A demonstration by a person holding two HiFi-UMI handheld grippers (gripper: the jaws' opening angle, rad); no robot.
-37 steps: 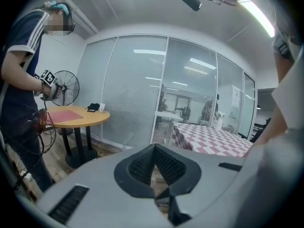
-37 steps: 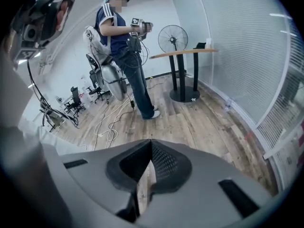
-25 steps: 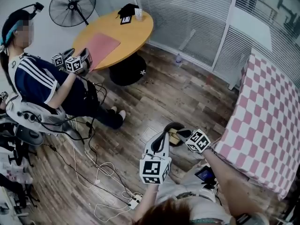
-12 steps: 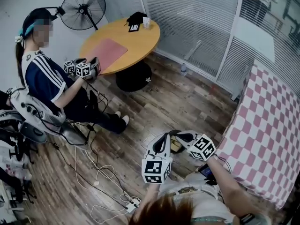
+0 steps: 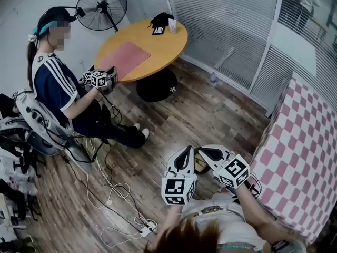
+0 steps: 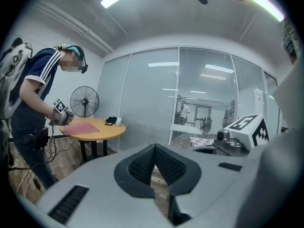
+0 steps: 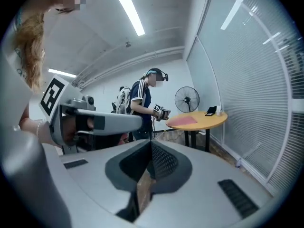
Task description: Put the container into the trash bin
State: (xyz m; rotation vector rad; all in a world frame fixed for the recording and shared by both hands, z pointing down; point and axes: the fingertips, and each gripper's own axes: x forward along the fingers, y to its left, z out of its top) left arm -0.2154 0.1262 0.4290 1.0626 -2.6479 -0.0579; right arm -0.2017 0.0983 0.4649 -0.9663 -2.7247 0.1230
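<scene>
In the head view my left gripper (image 5: 187, 151) and right gripper (image 5: 203, 152) are held side by side above the wooden floor, tips pointing away from me. Between them, low down, shows a small yellowish thing (image 5: 199, 164) on the floor; most of it is hidden and I cannot tell whether it is the container or the bin. In the left gripper view the left gripper (image 6: 154, 147) has its jaws meeting at the tip with nothing between them. The right gripper (image 7: 151, 143) in its own view is shut and empty too.
Another person (image 5: 55, 91) sits at the left holding marker-cube grippers (image 5: 99, 80) beside a round wooden table (image 5: 158, 49) with a pink mat (image 5: 124, 60). A fan (image 5: 101, 7) stands behind. A pink-checked cloth (image 5: 300, 152) is at the right. Cables and a power strip (image 5: 148, 226) lie on the floor.
My right gripper has risen toward the camera and now covers the dark round rim that showed on the floor. The left gripper rose slightly. The head view shifted.
</scene>
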